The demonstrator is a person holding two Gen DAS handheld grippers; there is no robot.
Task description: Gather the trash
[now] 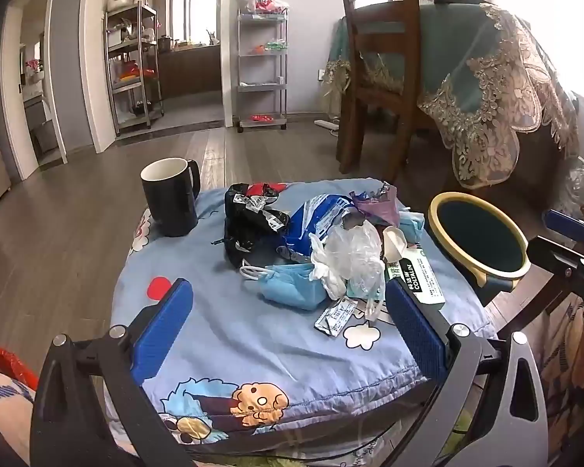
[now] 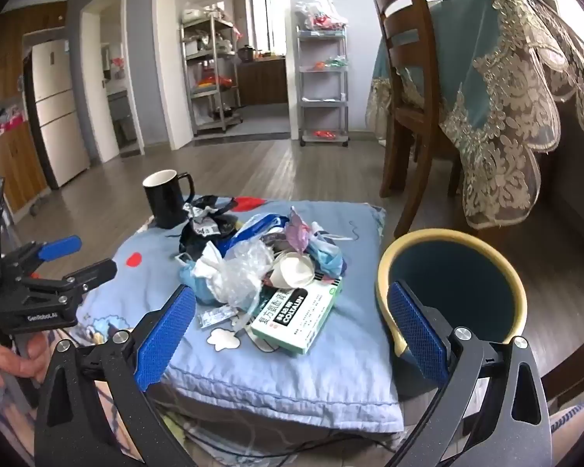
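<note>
A pile of trash lies on a blue cartoon-print cloth (image 1: 253,334) over a low table: a blue face mask (image 1: 292,286), crumpled clear plastic (image 1: 350,253), a black wrapper (image 1: 249,218), a blue packet (image 1: 319,214), a green-white medicine box (image 2: 299,319) and a small foil sachet (image 1: 335,317). A dark bin with a yellow rim (image 2: 453,292) stands to the right of the table. My left gripper (image 1: 288,330) is open and empty, just short of the pile. My right gripper (image 2: 292,330) is open and empty, with the medicine box ahead between its fingers.
A black mug (image 1: 171,196) stands on the far left corner of the cloth. A wooden chair (image 1: 377,70) and a table with a lace-edged cloth (image 1: 486,78) stand behind on the right. Shelving racks (image 1: 262,66) are against the far wall.
</note>
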